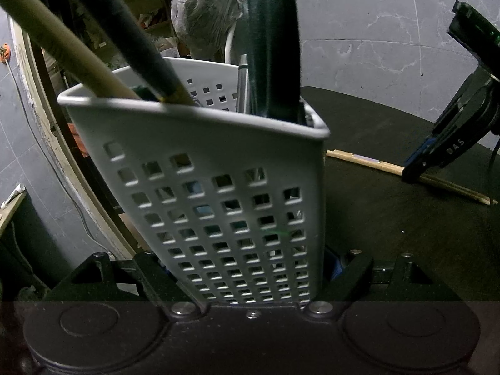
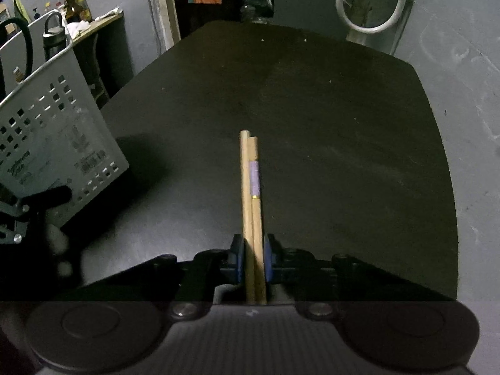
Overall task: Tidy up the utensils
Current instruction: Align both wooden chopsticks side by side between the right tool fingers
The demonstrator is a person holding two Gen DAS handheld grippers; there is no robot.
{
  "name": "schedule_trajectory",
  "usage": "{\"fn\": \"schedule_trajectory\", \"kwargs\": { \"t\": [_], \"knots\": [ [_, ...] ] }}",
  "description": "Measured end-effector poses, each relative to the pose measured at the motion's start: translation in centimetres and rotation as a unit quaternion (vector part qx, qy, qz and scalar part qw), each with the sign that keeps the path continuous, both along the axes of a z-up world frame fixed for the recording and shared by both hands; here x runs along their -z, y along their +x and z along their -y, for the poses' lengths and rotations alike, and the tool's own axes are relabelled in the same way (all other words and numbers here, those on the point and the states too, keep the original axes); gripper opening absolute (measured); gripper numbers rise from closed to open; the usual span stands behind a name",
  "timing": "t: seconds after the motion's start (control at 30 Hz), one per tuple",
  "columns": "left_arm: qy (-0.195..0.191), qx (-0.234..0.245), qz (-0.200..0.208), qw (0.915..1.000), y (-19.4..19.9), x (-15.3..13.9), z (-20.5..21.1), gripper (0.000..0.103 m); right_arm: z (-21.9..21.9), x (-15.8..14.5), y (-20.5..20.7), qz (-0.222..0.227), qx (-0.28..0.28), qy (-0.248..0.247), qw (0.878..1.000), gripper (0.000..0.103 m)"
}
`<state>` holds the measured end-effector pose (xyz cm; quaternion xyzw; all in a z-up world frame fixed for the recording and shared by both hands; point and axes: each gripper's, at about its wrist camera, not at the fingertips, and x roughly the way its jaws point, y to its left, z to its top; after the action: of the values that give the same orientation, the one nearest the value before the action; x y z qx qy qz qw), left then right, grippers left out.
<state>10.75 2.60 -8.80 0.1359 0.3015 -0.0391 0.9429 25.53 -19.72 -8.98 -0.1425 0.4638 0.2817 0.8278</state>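
My left gripper (image 1: 250, 268) is shut on a white perforated utensil caddy (image 1: 218, 193), tilted, with several utensil handles (image 1: 125, 50) sticking out of it. The caddy also shows at the left of the right wrist view (image 2: 56, 137), off the table at a slant. My right gripper (image 2: 253, 259) is shut on a pair of wooden chopsticks (image 2: 251, 187) with a lilac band, low over the dark table (image 2: 312, 109). In the left wrist view the right gripper (image 1: 415, 172) pinches the chopsticks (image 1: 368, 164) at the right.
The dark table's far edge and right edge border a grey marble floor (image 2: 468, 78). A white hose loop (image 2: 372, 3) hangs beyond the far edge. A shelf with bottles (image 2: 75, 9) stands at far left. A plastic-wrapped bundle (image 1: 206, 12) sits behind the caddy.
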Motion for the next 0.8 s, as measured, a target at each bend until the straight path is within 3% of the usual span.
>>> {"fn": "schedule_trajectory", "kwargs": {
  "t": [0.47, 0.57, 0.67, 0.8],
  "knots": [
    [-0.002, -0.001, 0.0, 1.0, 0.0, 0.1, -0.1, 0.084, -2.2, -0.4, 2.8, -0.023, 0.002, -0.015, 1.0, 0.031],
    [-0.003, -0.002, 0.0, 1.0, 0.0, 0.1, 0.0, 0.084, -2.6, -0.4, 3.2, -0.028, 0.006, -0.021, 0.999, 0.03],
    [-0.004, -0.003, -0.001, 1.0, 0.1, 0.1, 0.0, 0.084, -2.6, -0.6, 3.5, -0.042, 0.012, -0.026, 0.999, 0.015],
    [-0.005, -0.004, 0.0, 1.0, 0.3, 0.1, 0.0, 0.084, -3.0, -0.6, 3.8, -0.051, -0.004, -0.041, 0.998, 0.014]
  ]
}}
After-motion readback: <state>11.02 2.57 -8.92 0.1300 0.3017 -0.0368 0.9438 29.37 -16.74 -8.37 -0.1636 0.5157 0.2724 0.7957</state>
